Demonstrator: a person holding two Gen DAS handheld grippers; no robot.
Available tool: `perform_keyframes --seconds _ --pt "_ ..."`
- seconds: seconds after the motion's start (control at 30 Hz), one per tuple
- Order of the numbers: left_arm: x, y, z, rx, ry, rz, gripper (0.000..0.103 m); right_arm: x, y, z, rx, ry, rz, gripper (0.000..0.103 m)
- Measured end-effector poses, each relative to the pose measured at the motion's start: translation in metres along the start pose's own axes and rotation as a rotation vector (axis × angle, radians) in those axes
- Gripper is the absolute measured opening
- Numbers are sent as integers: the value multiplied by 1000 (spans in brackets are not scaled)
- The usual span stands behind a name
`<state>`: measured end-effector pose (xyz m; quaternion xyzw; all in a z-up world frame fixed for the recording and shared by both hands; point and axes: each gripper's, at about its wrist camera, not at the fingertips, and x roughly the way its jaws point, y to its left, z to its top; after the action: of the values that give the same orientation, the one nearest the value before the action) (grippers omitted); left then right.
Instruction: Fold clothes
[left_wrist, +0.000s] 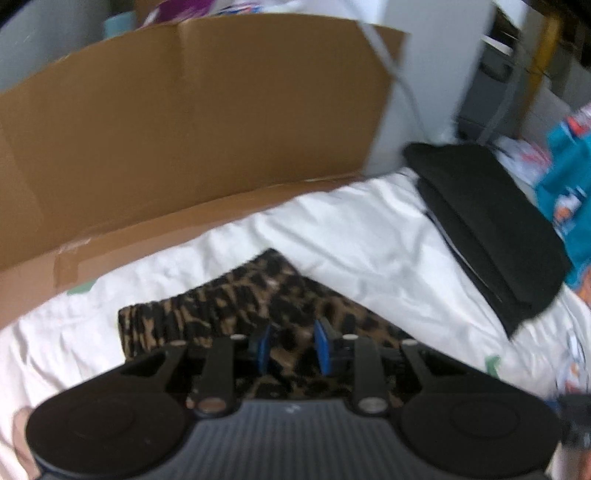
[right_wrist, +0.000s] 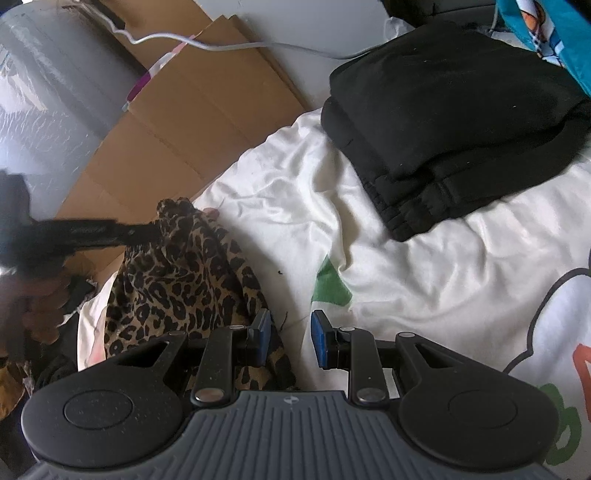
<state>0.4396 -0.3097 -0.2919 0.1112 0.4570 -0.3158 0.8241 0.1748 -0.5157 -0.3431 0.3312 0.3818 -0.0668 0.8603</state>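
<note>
A leopard-print garment (left_wrist: 236, 310) lies on the white bed sheet (left_wrist: 369, 240). My left gripper (left_wrist: 291, 345) hangs over it with its blue pads apart, fabric showing between them. In the right wrist view the left gripper (right_wrist: 147, 230) reaches in from the left and pinches the top of the leopard garment (right_wrist: 184, 273), lifting it into a peak. My right gripper (right_wrist: 291, 338) is open beside the garment's right edge, over the sheet (right_wrist: 406, 258), and holds nothing.
A stack of folded black clothes (right_wrist: 454, 122) lies at the back right, also in the left wrist view (left_wrist: 487, 229). Flattened cardboard (left_wrist: 184, 129) stands behind the bed. A white cable (right_wrist: 236, 46) runs along the back. A teal printed item (left_wrist: 569, 199) sits far right.
</note>
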Motion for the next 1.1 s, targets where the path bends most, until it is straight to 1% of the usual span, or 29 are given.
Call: perform_keyframes --seconds 0.07,0.23,0.37,0.5,0.6,0.73,0.83,0.9,1.0,1.1 --pt "7 6 0 -36 -3 9 25 1 1 0 -3 5 6 26" --pt "22 5 0 -38 -15 34 23 1 0 -1 5 15 10 26" --pt "37 7 6 -43 -22 56 23 2 0 -3 6 29 7 26" --pt "49 9 10 -47 -26 59 23 2 0 -4 7 33 5 26" --pt "53 7 10 -26 -27 62 23 2 -1 -5 11 40 1 26" --pt "53 8 9 -13 -22 52 23 3 3 -6 -5 36 -2 26" --pt "51 7 12 -11 -13 53 23 -7 10 -4 -36 -19 45 26" --pt "47 5 15 -1 -6 61 23 -11 17 -3 -59 -40 96 26" --pt "36 2 22 45 21 39 28 -8 27 -5 -107 -20 135 26" --pt "17 4 28 105 22 31 33 -1 30 -8 -124 37 132 26"
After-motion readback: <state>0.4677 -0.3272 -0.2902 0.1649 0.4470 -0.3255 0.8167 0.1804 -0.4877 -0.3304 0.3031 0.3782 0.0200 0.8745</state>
